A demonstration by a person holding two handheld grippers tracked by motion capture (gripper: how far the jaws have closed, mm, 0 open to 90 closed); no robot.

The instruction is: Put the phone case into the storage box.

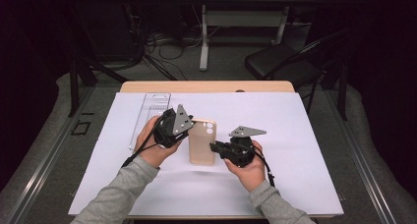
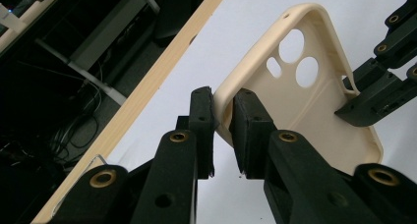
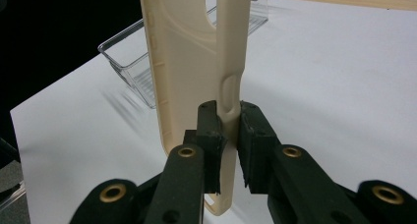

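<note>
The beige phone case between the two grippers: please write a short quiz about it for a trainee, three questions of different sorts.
1. True or false: the beige soft plastic phone case lies inside the clear plastic tray.
2. Which gripper clamps the case's side wall with the button bump? A) left gripper B) right gripper
3. Fill in: the case's camera cut-outs point toward the table's ___ edge.

Key: 1 false; 2 B; 3 far.

Cream phone case (image 1: 202,141) — hollow side up (camera cutouts at its far end) — clamped at both long edges.
</note>
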